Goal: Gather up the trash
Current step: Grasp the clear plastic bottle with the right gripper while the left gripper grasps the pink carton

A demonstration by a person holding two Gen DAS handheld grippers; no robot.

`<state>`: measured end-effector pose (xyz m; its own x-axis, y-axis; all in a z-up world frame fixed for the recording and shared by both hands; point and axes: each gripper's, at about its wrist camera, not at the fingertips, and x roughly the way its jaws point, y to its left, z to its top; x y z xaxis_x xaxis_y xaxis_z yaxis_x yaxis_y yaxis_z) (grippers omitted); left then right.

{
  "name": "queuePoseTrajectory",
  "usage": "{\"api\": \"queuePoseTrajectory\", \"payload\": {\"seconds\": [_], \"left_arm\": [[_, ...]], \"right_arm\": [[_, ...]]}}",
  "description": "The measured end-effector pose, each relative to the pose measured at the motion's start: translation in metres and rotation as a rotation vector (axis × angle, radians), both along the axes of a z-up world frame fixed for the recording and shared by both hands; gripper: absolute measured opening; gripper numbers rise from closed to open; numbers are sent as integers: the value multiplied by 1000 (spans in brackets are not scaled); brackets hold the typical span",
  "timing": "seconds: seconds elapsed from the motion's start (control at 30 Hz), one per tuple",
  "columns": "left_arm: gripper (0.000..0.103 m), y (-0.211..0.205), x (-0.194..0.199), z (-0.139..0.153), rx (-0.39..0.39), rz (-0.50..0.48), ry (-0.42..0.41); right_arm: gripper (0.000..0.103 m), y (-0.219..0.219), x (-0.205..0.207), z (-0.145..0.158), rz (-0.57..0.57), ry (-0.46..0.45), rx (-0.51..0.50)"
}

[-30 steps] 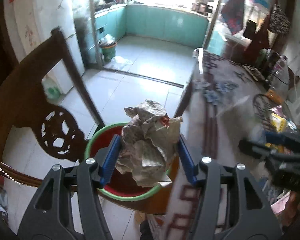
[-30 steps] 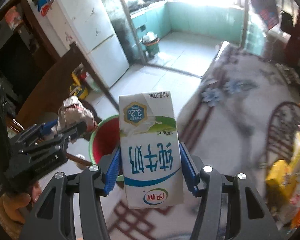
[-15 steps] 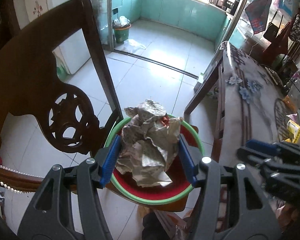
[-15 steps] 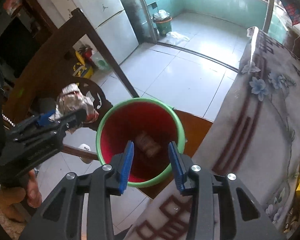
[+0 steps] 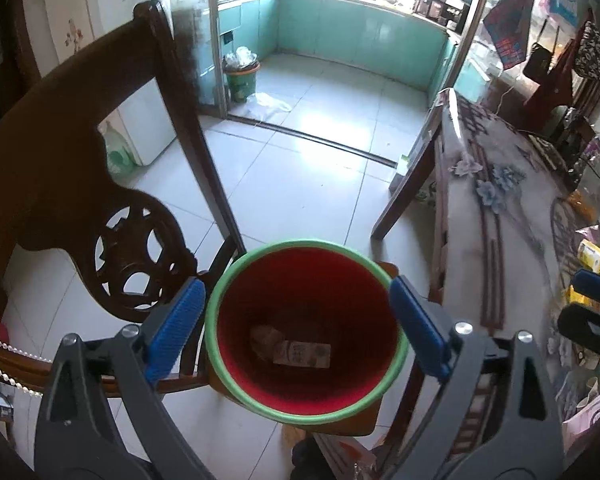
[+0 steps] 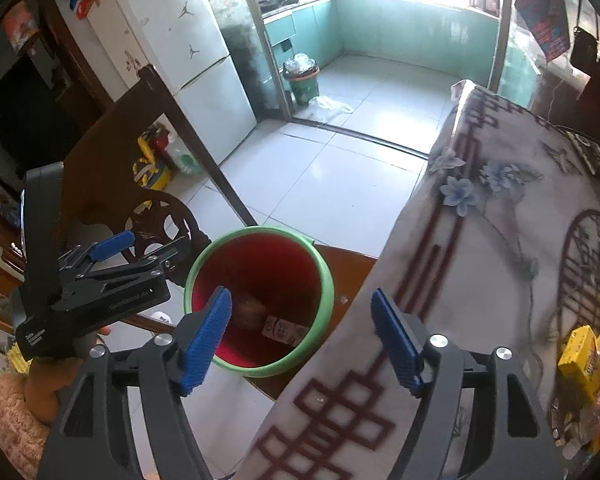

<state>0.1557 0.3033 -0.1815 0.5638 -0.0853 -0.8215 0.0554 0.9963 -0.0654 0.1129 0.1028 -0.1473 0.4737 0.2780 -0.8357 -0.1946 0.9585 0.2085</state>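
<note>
A red bin with a green rim (image 5: pixel 216 312) stands on a wooden chair seat, also in the right wrist view (image 6: pixel 324 280). At its bottom lie a crumpled paper wad (image 5: pixel 265 340) and a milk carton (image 5: pixel 302 354), both also visible in the right wrist view: wad (image 6: pixel 249 309), carton (image 6: pixel 283 330). My left gripper (image 5: pixel 296 324) is open and empty, straddling the bin from above. My right gripper (image 6: pixel 301 338) is open and empty, above the bin's near edge and the table edge. The left gripper shows at left in the right wrist view (image 6: pixel 140 252).
A carved dark wooden chair back (image 5: pixel 80 184) rises left of the bin. A table with a flowered cloth (image 6: pixel 480 240) lies to the right, with yellow boxes (image 6: pixel 584 356) and packets at its right side. A fridge (image 6: pixel 184 64) and a far green bin (image 6: pixel 302 78) stand beyond.
The left gripper opened and the paper wad dropped into the bin. The right gripper, which had let the milk carton fall in, opened wider and drew back a little.
</note>
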Motion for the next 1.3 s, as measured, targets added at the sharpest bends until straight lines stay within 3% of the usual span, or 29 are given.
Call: {"api": "queuePoseTrajectory", "payload": {"seconds": [0.3,0.57,0.83,1.03,1.3], "left_arm": [[91,-44,-25,24,-13,-108,-73],[91,-124,-52,36,-24,-241,-105],[91,-225,-104,41,-57,-401,-122],[91,-295,-148,38,-101,-491,-93],[93,-367,-197,28,-65,-707,-41]], "right_arm": [[78,-53,-24,8,-103,-15,-2],[80,-139,-64,8,-231,-11,3],[86,-262,-108,5,-384,-5,-39],[86,-368,-126,-28,-552,67,-49],[86,-395,-105,-69,-448,192,5]]}}
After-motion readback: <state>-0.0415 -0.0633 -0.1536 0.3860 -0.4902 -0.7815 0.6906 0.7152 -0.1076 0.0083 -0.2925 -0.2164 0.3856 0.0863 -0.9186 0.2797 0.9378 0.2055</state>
